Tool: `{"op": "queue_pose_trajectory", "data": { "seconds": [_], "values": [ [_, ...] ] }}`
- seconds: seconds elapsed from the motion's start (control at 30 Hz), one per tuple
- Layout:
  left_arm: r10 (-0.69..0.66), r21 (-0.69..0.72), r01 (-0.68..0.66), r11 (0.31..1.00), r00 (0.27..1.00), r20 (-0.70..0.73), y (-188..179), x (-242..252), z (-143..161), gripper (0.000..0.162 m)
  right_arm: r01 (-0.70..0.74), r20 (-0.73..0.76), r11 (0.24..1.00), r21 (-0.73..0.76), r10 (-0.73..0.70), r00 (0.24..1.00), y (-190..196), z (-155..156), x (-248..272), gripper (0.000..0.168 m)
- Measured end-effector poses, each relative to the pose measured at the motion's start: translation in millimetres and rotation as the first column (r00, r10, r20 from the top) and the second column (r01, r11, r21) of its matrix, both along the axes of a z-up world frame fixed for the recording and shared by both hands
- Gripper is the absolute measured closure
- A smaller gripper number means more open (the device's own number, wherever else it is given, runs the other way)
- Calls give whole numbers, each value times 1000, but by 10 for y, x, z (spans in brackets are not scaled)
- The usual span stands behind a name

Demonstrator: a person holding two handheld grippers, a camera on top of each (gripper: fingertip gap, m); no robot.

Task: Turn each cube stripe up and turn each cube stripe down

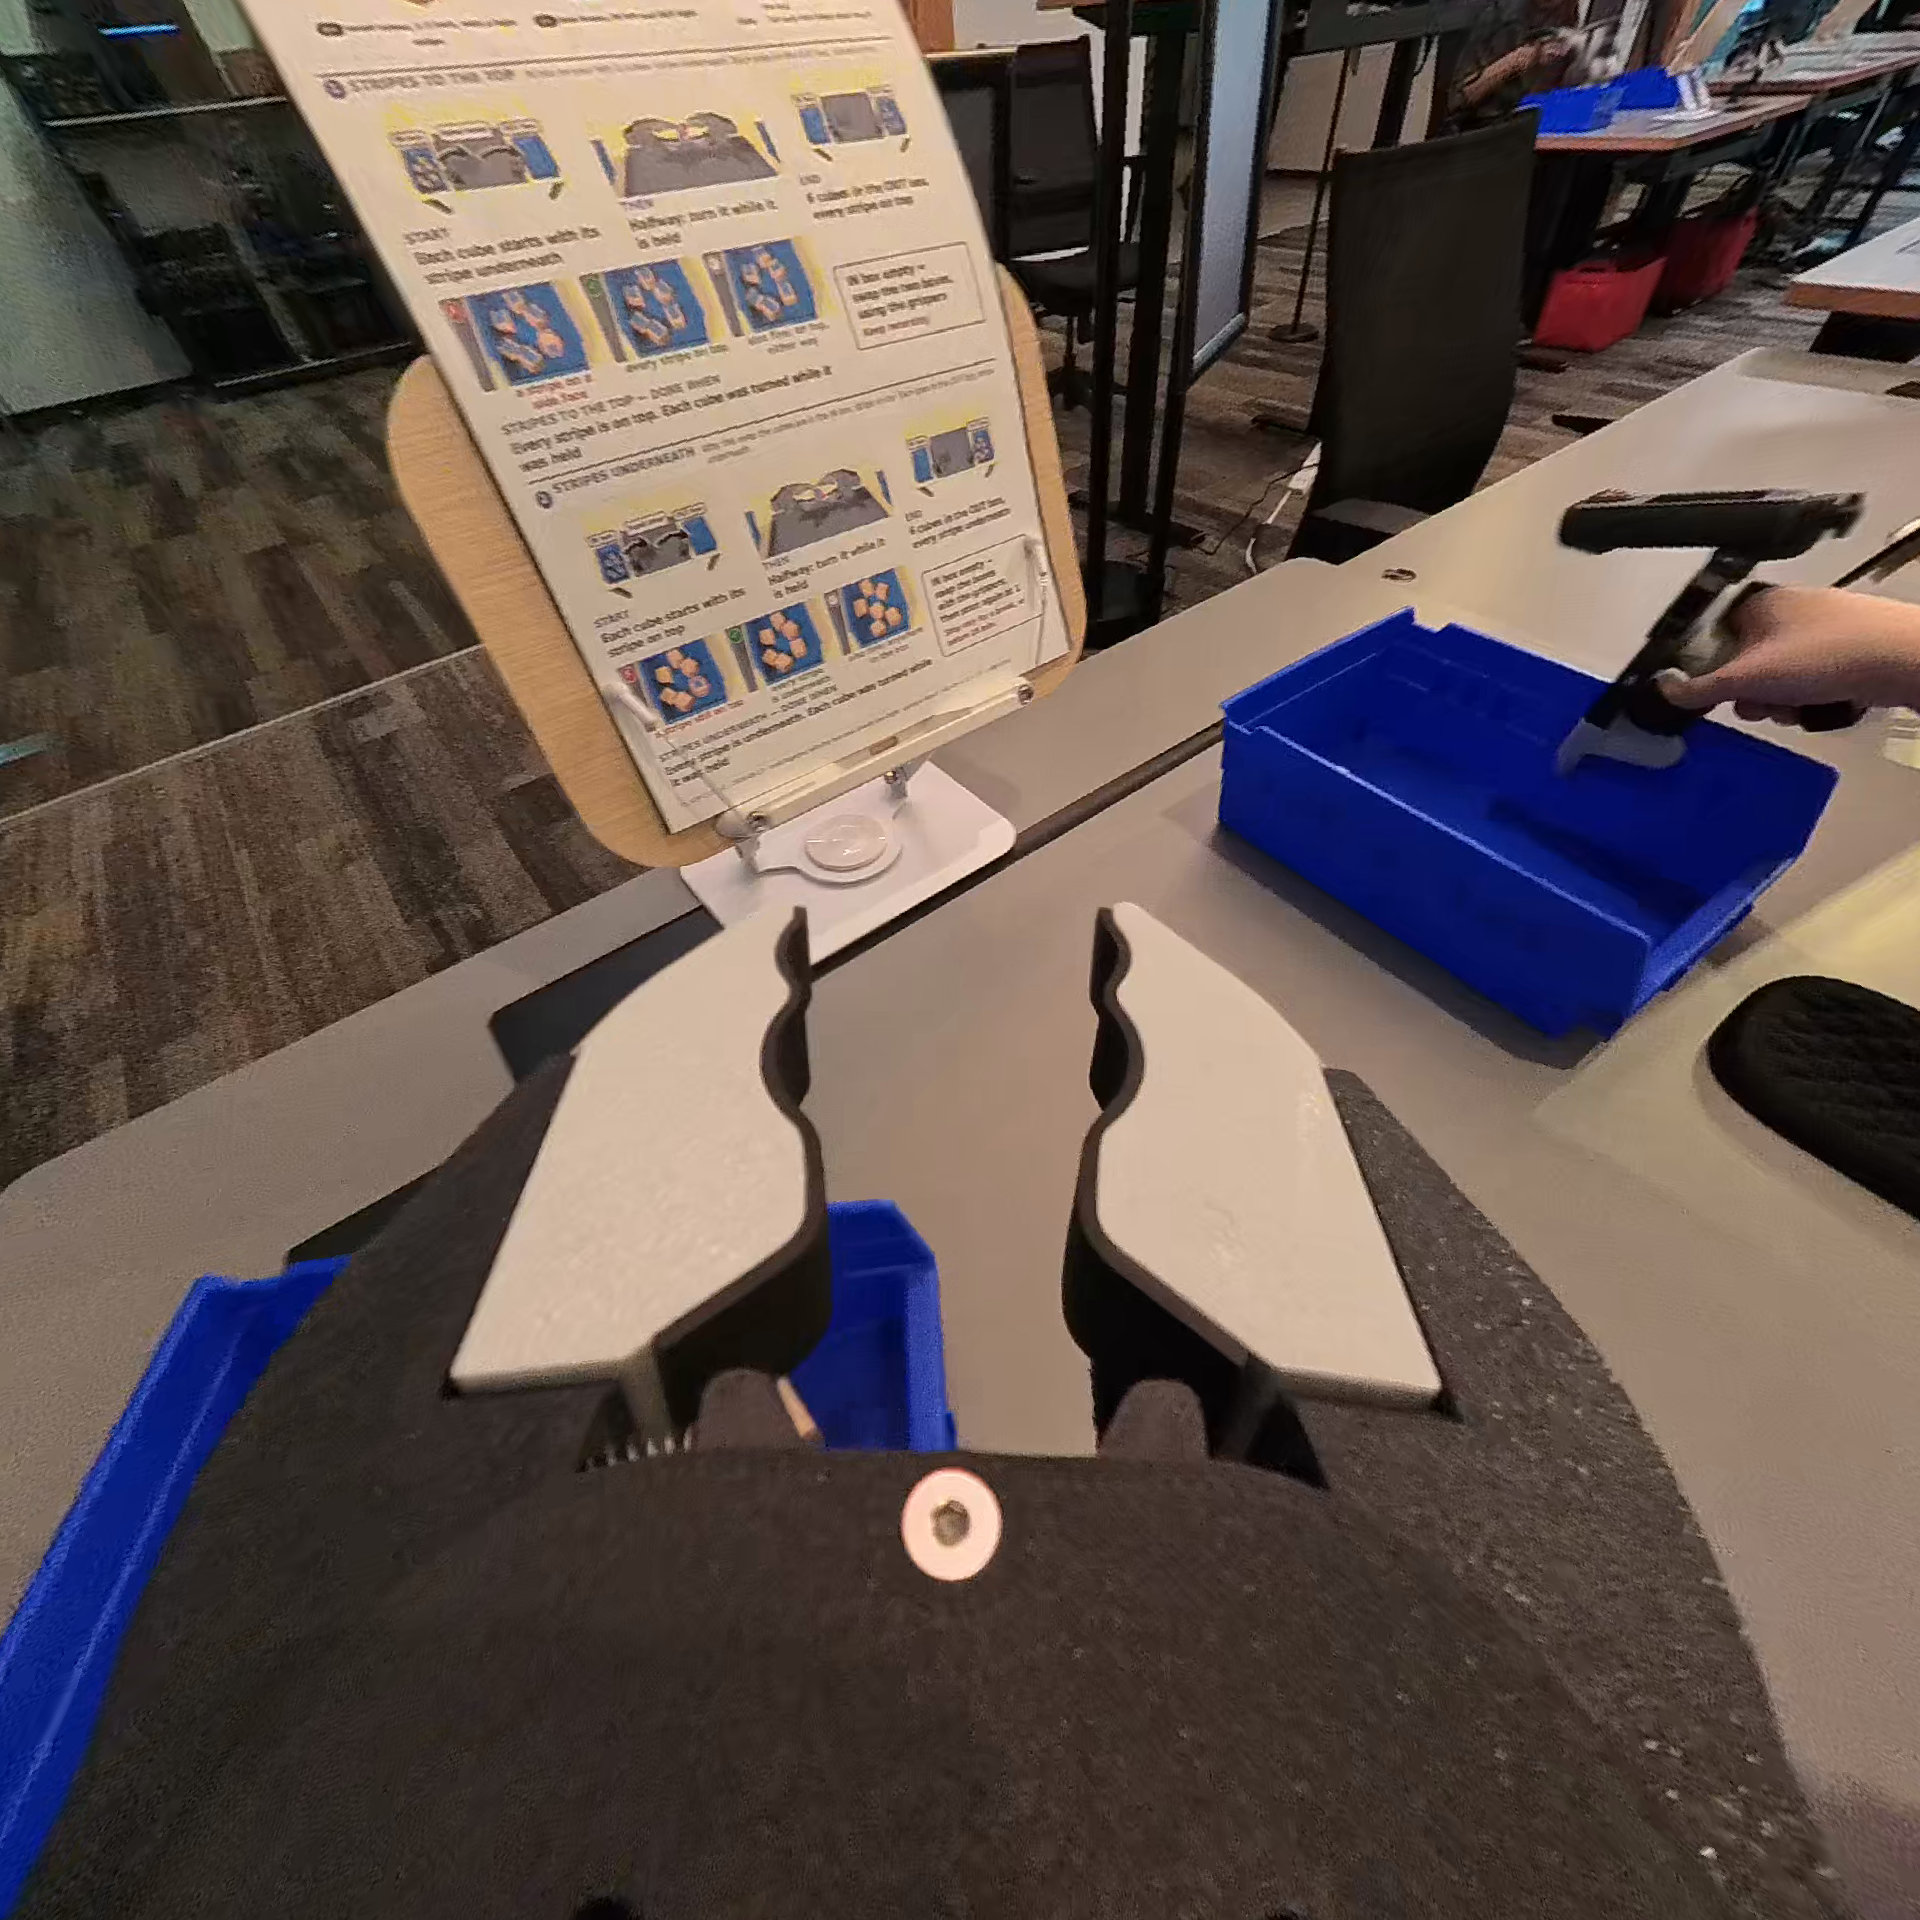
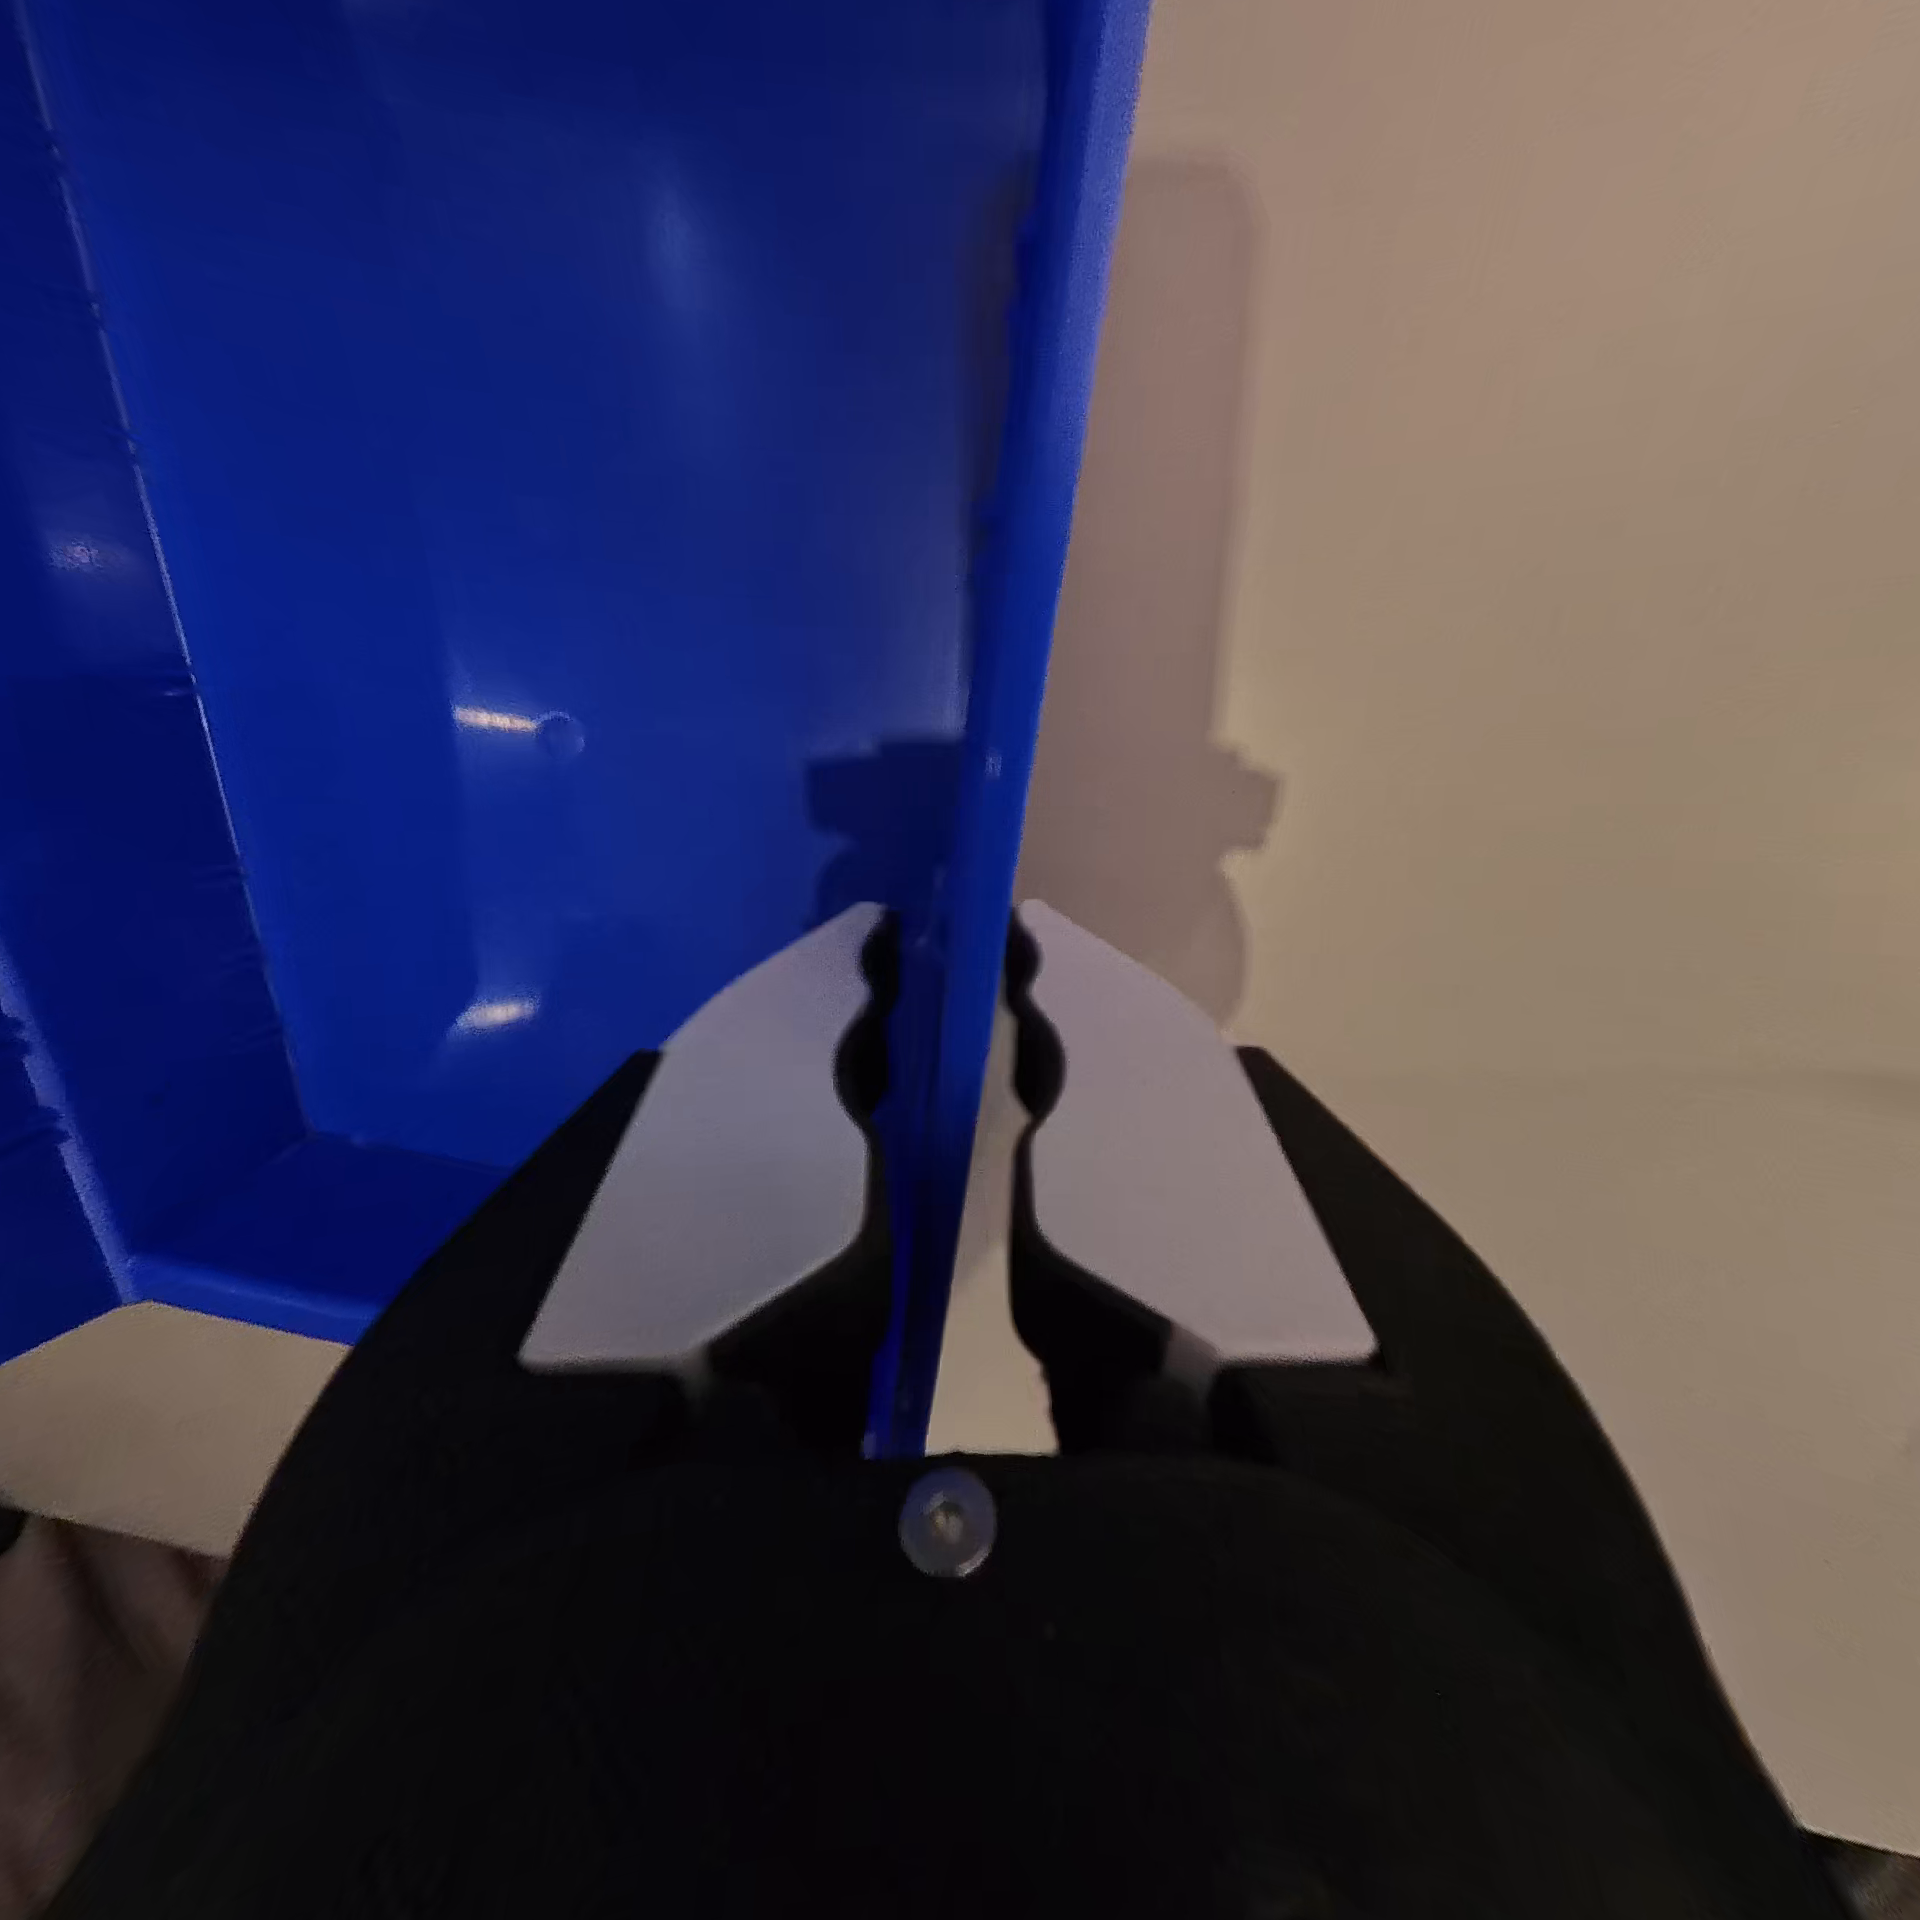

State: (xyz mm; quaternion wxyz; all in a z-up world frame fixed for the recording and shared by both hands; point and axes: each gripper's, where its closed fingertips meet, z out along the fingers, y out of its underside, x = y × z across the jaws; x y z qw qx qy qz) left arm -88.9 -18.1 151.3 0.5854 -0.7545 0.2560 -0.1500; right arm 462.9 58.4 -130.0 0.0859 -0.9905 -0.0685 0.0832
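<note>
No cube shows clearly in either view. My left gripper [image 1: 951, 925] is open and empty, held above the grey table [image 1: 966, 1091] over the right end of a blue bin [image 1: 883, 1320] that its body mostly hides. A thin tan sliver [image 1: 800, 1413] shows by that bin, too small to identify. A second blue bin [image 1: 1455, 873] sits at the right and looks empty. My right gripper [image 1: 1600, 743] reaches into it, held by a hand. In the right wrist view the right gripper [image 2: 951, 920] straddles this bin's side wall [image 2: 1039, 520], one finger inside and one outside, shut on it.
An instruction sheet [image 1: 707, 416] stands on a wooden holder with a white base [image 1: 852, 842] at the table's far edge. A black mesh pad [image 1: 1829, 1081] lies at the right edge. A black chair [image 1: 1423, 332] stands beyond the table.
</note>
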Motion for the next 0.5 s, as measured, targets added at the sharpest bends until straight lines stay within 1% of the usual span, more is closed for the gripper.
{"op": "queue_pose_trajectory", "data": {
  "seconds": [0.03, 0.07, 0.13, 0.17, 0.23, 0.3, 0.33, 0.4, 0.47, 0.5],
  "values": [
    [28, 0, -28, 1000, 1000, -2, -2, -96, 5, 110, 1, 0, 999, 33, -1, 1000, 20, 45, 2, 143],
    [77, -5, -77, 997, 997, 7, -2, -233, 14, 109, 1, 10, 996, 92, -2, 1000, 57, 123, 19, 142],
    [193, -12, -192, 981, 980, 39, -44, -561, 61, 107, 16, 45, 964, 266, -28, 999, 162, 382, 91, 141],
    [254, -8, -254, 967, 966, 56, -83, -737, 100, 106, 22, 55, 931, 363, -45, 997, 209, 558, 123, 136],
    [391, -7, -391, 920, 917, 76, -176, -1106, 166, 103, 22, 58, 834, 551, -65, 996, 274, 975, 157, 128],
    [523, -35, -522, 852, 850, 58, -270, -1455, 142, 98, 16, 25, 738, 674, -44, 999, 271, 1380, 128, 128],
    [580, -56, -578, 814, 814, 32, -314, -1610, 85, 97, 18, 3, 696, 718, -30, 1000, 260, 1555, 116, 128],
    [675, -129, -670, 731, 738, -12, -422, -1886, -134, 97, 51, -57, 626, 778, -11, 998, 236, 1827, 107, 126],
    [715, -225, -696, 682, 700, 3, -545, -2048, -421, 100, 132, -183, 590, 797, 28, 983, 163, 1962, 18, 122],
    [728, -267, -698, 664, 685, 20, -611, -2102, -580, 101, 165, -245, 567, 807, 67, 967, 128, 2011, -59, 122]
  ]
}}
